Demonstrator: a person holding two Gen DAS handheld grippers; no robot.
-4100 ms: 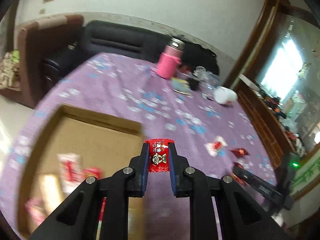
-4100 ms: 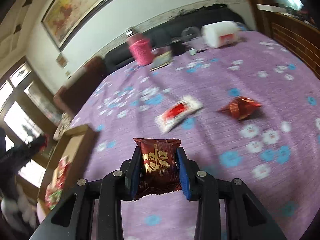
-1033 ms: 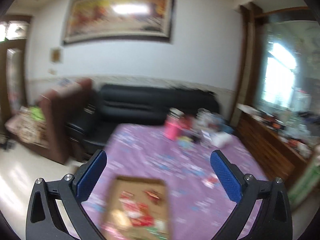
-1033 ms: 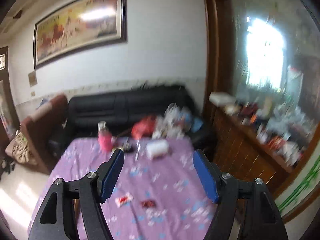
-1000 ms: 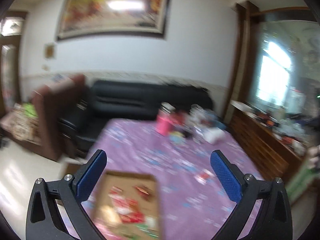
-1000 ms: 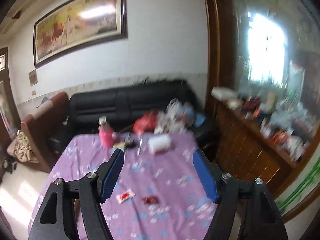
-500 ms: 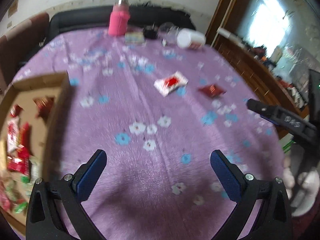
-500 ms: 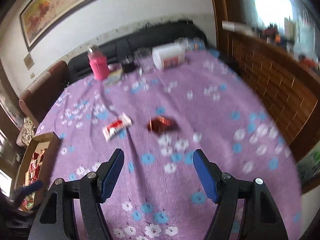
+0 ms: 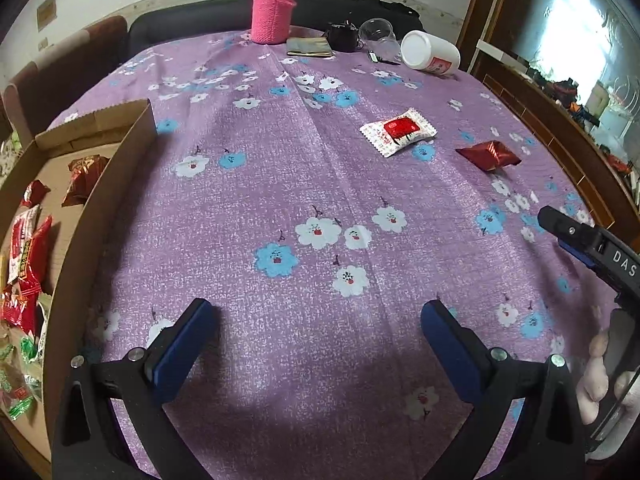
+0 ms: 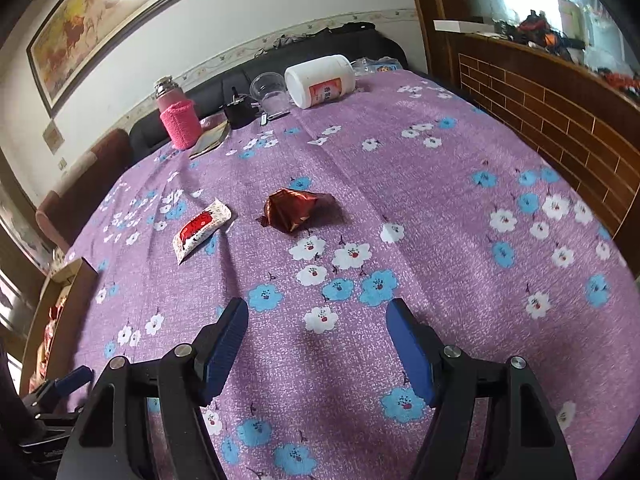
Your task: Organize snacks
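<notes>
Both tools are empty and spread wide above the counter (image 9: 280, 184), which is covered in a purple flowered cloth. The left hand-held gripper (image 9: 320, 344) hangs over bare cloth near the cardboard box (image 9: 100, 184), which lies at the left edge and already holds several red and green packets. The right hand-held gripper (image 10: 316, 336) points toward the two snacks not yet boxed: a white packet with a red label (image 10: 202, 228) and, just beside it but apart, a dark red foil snack (image 10: 294, 208).

The step in hand looks like the next pickup. A sensible split is for the right tool to take the foil snack straight ahead of it and the left tool the white packet (image 9: 398, 132), which sits closer to the box side than the foil snack (image 9: 490, 154). The foil piece is puffy and crinkled, so closing across its narrow middle should hold better than nipping a sealed end. The white packet lies flat; coming down low, with the fingers straddling its short width, should stop it sliding on the cloth. The pink flask (image 9: 272, 8) and white jar (image 9: 430, 56) stand well clear at the far edge
</notes>
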